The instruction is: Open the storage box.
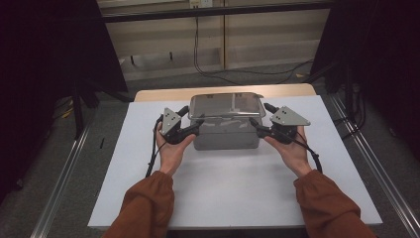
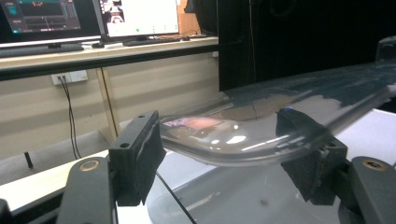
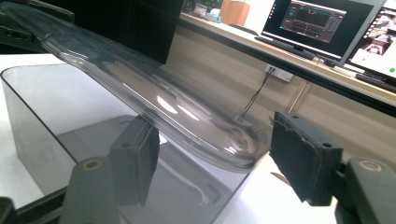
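Lid taken by both ends over the box, hold uneven.

Clear lid (image 1: 225,105) lying across the top of the grey box (image 1: 226,139) in the middle of the white surface (image 1: 223,198), one end between the jaws of the left gripper (image 1: 195,124), the other between those of the right gripper (image 1: 255,124). Left jaws around the rim, one pad touching; pressing or not, impossible to tell. Right jaws partly open, one pad just off the rim, so no grip there. Likely trouble: slick curved plastic slipping out on one side, tipping the lid, dropping a corner into the box, or dragging the light box across the surface.
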### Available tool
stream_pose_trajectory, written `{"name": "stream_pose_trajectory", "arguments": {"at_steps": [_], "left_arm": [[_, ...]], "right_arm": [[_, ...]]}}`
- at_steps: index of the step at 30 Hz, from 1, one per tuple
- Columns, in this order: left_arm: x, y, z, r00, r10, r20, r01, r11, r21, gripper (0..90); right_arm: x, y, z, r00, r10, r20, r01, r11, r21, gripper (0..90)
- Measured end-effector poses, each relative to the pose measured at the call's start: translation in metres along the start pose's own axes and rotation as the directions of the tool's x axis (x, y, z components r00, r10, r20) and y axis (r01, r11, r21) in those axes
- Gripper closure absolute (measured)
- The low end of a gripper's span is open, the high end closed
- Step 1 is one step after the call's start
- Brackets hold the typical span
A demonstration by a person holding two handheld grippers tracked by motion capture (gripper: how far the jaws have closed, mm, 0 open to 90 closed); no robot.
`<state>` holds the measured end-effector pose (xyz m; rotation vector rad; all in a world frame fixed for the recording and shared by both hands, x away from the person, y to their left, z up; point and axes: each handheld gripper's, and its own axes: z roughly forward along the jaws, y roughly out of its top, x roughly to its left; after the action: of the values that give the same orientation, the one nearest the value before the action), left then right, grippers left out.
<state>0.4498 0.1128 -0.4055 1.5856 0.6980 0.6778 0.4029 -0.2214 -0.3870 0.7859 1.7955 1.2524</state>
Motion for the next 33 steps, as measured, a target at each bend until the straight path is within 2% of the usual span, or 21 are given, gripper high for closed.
{"name": "stream_pose_trajectory", "arguments": {"at_steps": [5, 8, 10, 14, 18, 23, 24, 26, 29, 33], "left_arm": [[0.002, 0.002, 0.002, 0.9999, 0.01, -0.007, -0.01, 0.9999, 0.002, 32.7], [0.005, 0.008, 0.003, 0.9996, 0.022, -0.02, -0.022, 0.9996, 0.016, 32.0], [0.005, 0.011, 0.004, 0.9996, 0.023, -0.015, -0.023, 0.9996, 0.017, 32.0], [0.006, 0.013, 0.005, 0.9996, 0.023, -0.016, -0.023, 0.9997, 0.009, 32.4], [0.008, 0.014, 0.008, 0.9998, 0.011, -0.018, -0.01, 0.9998, 0.014, 32.7], [0.011, 0.015, 0.011, 0.9997, 0.01, -0.02, -0.01, 0.9998, 0.014, 32.6], [0.012, 0.015, 0.012, 0.9997, 0.009, -0.023, -0.008, 0.9999, 0.012, 32.7], [0.014, 0.014, 0.012, 0.9994, 0.021, -0.027, -0.02, 0.9996, 0.018, 33.3], [0.015, 0.014, 0.013, 0.9994, 0.017, -0.029, -0.016, 0.9997, 0.016, 33.6], [0.019, 0.014, 0.016, 0.9987, 0.044, -0.028, -0.043, 0.9985, 0.035, 34.2]], "right_arm": [[-0.003, 0.0, 0.0, 0.9999, 0.006, 0.012, -0.006, 1.0, -0.004, 33.9], [-0.007, 0.0, 0.003, 0.9995, 0.031, 0.011, -0.031, 0.999, -0.008, 33.2], [-0.008, 0.002, 0.005, 0.999, 0.028, 0.034, -0.028, 1.0, -0.014, 29.5], [-0.012, 0.007, 0.006, 0.999, 0.032, 0.032, -0.031, 0.999, -0.011, 30.4], [-0.017, 0.009, 0.008, 0.9986, 0.054, -0.001, -0.054, 0.999, -0.002, 36.9], [-0.022, 0.01, 0.01, 0.9978, 0.067, 0.004, -0.067, 0.998, 0.0, 41.6], [-0.025, 0.009, 0.011, 0.9962, 0.087, -0.011, -0.087, 0.996, -0.001, 43.8], [-0.027, 0.009, 0.012, 0.9953, 0.096, -0.015, -0.096, 0.995, -0.005, 46.0], [-0.028, 0.008, 0.015, 0.9952, 0.094, -0.028, -0.094, 0.996, -0.002, 46.1], [-0.029, 0.008, 0.017, 0.9942, 0.103, -0.033, -0.103, 0.995, -0.014, 47.1]]}}
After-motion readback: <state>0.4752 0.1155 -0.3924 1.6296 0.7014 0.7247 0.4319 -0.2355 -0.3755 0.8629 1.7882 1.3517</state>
